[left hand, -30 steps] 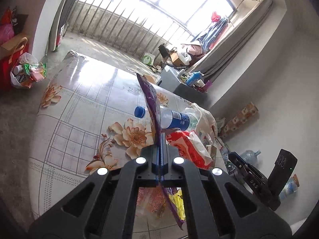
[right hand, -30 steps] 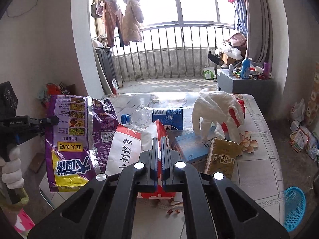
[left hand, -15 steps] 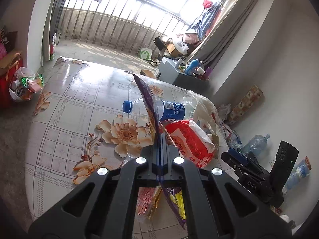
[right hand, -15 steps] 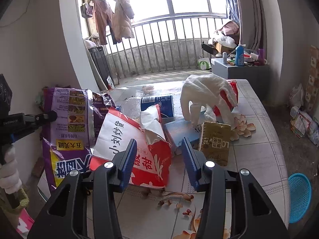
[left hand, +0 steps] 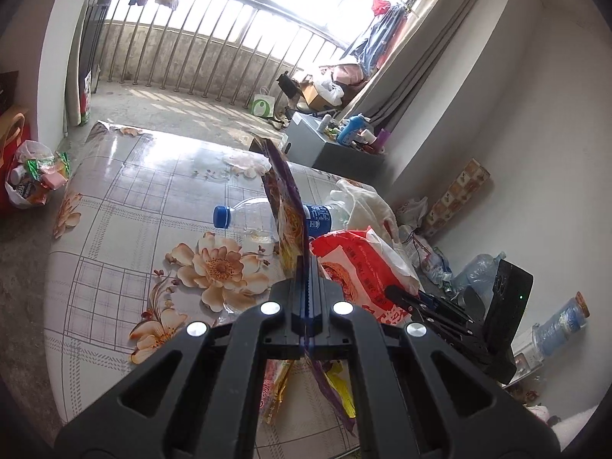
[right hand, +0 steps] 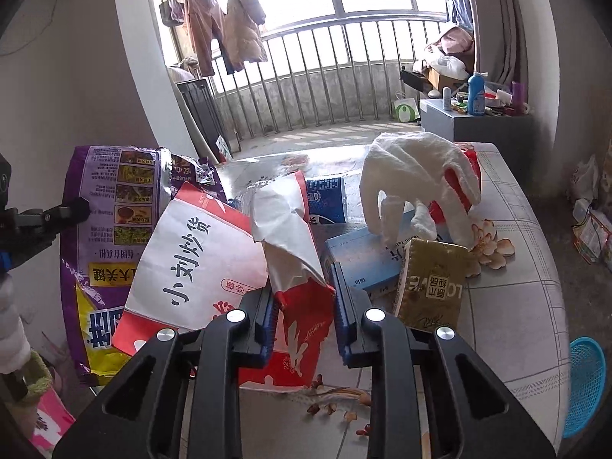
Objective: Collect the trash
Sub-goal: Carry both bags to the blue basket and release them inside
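Observation:
My left gripper (left hand: pixel 307 267) is shut on a purple snack bag (left hand: pixel 287 206) and holds it upright, edge-on, above the table; the same bag shows flat in the right wrist view (right hand: pixel 114 229). My right gripper (right hand: pixel 304 287) is open, its jaws on either side of a red and white paper bag (right hand: pixel 199 267), also seen in the left wrist view (left hand: pixel 359 264). Behind lie a clear plastic bottle with blue cap (left hand: pixel 252 220), a white glove (right hand: pixel 417 179), a blue box (right hand: pixel 363 256) and a gold carton (right hand: pixel 432 287).
The table (left hand: pixel 126 206) has a glossy floral cover. A blue basket (right hand: pixel 585 378) stands on the floor to the right. A bag of rubbish (left hand: pixel 34 176) sits on the floor at the left. A grey cabinet (right hand: pixel 474 126) stands by the balcony railing.
My right gripper has let go of the red and white bag, opened wide, then narrowed around it. The left gripper has kept hold of the purple bag and shifted slightly.

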The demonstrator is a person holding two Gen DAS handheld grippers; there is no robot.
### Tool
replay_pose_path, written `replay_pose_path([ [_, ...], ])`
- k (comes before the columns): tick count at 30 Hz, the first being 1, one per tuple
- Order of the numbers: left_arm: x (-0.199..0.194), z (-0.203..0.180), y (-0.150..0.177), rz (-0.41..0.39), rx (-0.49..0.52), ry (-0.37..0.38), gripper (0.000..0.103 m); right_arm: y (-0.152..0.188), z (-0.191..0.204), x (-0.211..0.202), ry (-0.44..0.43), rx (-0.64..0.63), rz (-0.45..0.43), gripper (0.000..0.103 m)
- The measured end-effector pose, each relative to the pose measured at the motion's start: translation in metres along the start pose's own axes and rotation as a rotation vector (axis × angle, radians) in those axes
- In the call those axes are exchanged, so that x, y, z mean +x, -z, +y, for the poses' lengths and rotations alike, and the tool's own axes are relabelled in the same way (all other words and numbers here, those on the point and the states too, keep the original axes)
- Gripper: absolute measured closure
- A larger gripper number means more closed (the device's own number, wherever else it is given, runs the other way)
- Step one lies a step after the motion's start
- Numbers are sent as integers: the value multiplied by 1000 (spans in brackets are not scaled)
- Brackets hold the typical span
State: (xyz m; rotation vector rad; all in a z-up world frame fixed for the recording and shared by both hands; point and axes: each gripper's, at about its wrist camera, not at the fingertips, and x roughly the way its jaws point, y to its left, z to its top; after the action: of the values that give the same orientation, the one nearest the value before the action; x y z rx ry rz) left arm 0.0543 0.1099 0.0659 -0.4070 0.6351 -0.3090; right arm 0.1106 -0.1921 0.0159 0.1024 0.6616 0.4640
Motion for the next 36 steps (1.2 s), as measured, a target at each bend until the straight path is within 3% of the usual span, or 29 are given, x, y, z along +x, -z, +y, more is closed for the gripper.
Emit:
replay_pose_path([
  [4,-13,-33,-18,-16,66,122,103,-5,-27,-59,-14,115,-112,78],
  [9,0,-101,-45,3,186,308,103,1,-85,-148,35,287,-330,78],
  [13,46,-184,-50,80,310,426,103,26,-139,-208,225,418,-450,78],
  [17,120,-278,-34,235,408,508,103,67,-195,-251,422,588,-505,78],
  [21,213,-371,4,393,531,487,103,112,-257,-260,556,788,-490,78],
  [25,311,-443,63,546,646,435,103,159,-326,-241,618,978,-433,78],
  [29,405,-480,127,705,684,380,103,207,-393,-208,614,1161,-372,78],
  [33,480,-498,180,778,729,324,103,250,-450,-176,619,1303,-316,77],
  [35,515,-505,208,821,758,279,90,270,-479,-158,623,1359,-285,74],
  [36,531,-504,219,833,765,239,73,280,-495,-149,621,1396,-260,72],
])
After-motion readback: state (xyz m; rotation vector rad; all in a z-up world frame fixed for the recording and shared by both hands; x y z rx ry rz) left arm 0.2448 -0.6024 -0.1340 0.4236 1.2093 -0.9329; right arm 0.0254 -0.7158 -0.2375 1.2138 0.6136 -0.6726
